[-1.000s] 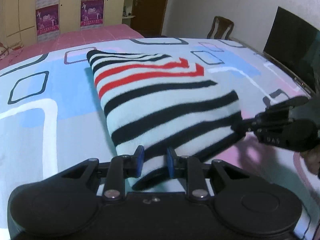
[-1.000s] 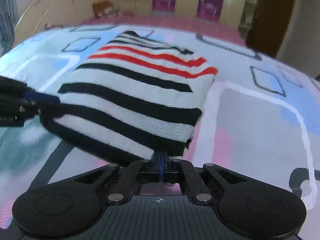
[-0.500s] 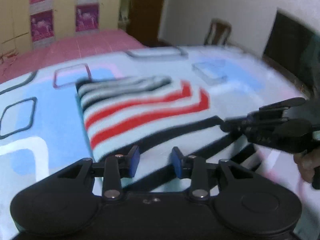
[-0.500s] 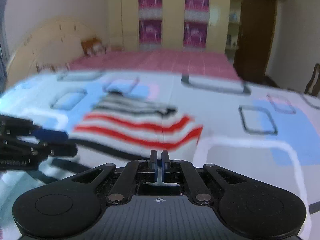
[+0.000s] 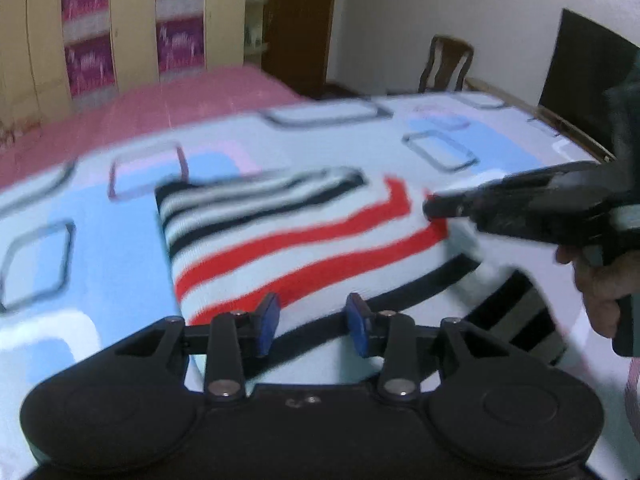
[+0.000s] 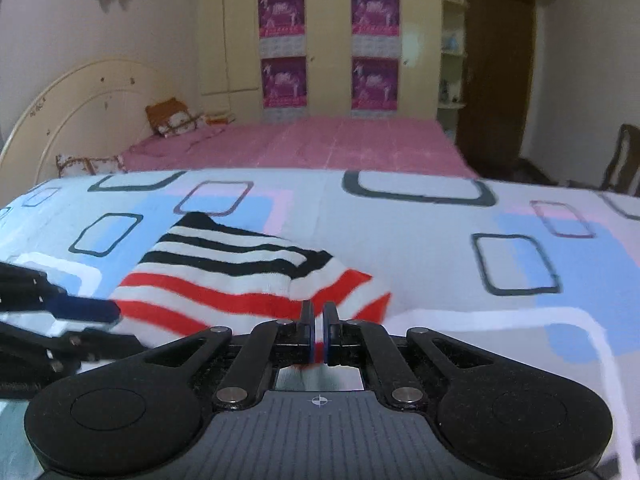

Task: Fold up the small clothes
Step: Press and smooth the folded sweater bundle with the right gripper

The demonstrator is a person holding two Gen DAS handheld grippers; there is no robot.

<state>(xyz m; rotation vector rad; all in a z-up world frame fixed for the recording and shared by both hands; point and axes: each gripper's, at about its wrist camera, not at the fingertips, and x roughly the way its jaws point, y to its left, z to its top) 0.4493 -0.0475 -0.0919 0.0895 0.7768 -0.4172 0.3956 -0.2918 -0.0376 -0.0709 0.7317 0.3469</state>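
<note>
A striped sweater [image 5: 280, 248], white with black and red bands, lies on the patterned bedspread [image 5: 100, 208]. My left gripper [image 5: 313, 320] hovers over its near part. The jaws are opening, and the blue pads stand apart with cloth below them, not pinched. From the right, my right gripper [image 5: 432, 204] reaches the sweater's right edge by the red bands, and a lifted striped flap hangs under it. In the right wrist view the right gripper [image 6: 318, 320] is shut on a thin edge of the sweater [image 6: 224, 272]. The left gripper [image 6: 104, 326] shows at the left.
A person's hand [image 5: 600, 288] holds the right gripper's handle. The bedspread [image 6: 440, 264] stretches wide to the right. Beyond it lie a pink bed [image 6: 320, 144] with a headboard [image 6: 72, 112]. A chair [image 5: 446, 64] and a dark screen [image 5: 584, 72] stand at the far right.
Both grippers have moved forward over the sweater, bringing its near hem toward the red bands. The left jaws widened and let go of the cloth. The right jaws stayed shut.
</note>
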